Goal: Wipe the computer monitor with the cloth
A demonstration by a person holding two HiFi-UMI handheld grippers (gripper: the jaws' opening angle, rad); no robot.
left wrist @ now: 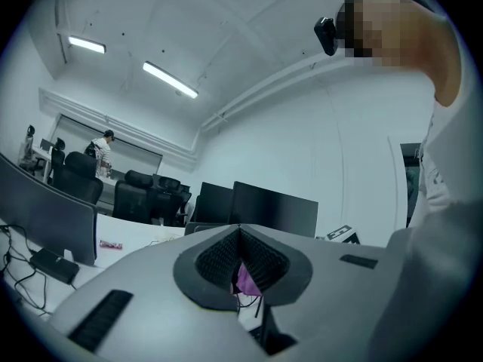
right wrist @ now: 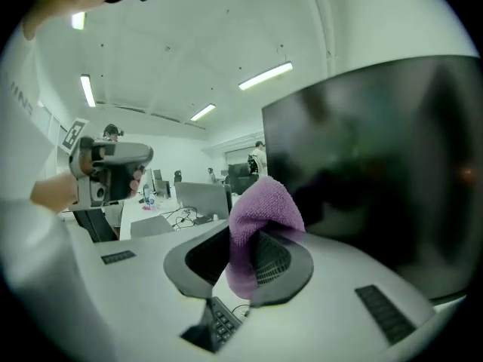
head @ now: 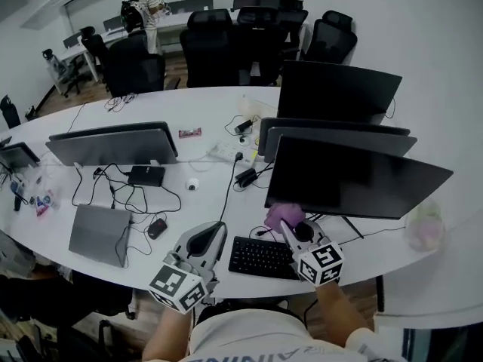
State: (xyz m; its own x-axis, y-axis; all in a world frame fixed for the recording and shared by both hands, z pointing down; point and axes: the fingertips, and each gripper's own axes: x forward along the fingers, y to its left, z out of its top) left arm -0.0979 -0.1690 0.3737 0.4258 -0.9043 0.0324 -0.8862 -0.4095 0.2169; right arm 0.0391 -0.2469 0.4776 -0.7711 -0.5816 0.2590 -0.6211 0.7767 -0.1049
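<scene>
A dark computer monitor (head: 355,179) stands at the desk's near right, and fills the right side of the right gripper view as monitor (right wrist: 377,157). My right gripper (head: 290,228) is shut on a purple cloth (head: 282,216), held just below the screen's lower left corner. In the right gripper view the cloth (right wrist: 260,217) bulges up between the jaws, close to the screen. My left gripper (head: 205,241) hovers over the desk's front edge left of the keyboard, jaws shut with nothing in them. Through its jaws a sliver of the purple cloth (left wrist: 246,280) shows beyond.
A black keyboard (head: 260,256) lies under the right gripper. A mouse (head: 157,228), a closed laptop (head: 98,234), cables and a power strip (head: 225,152) spread over the white desk (head: 189,119). More monitors (head: 113,143) and office chairs (head: 219,47) stand behind. A person (head: 142,6) stands far back.
</scene>
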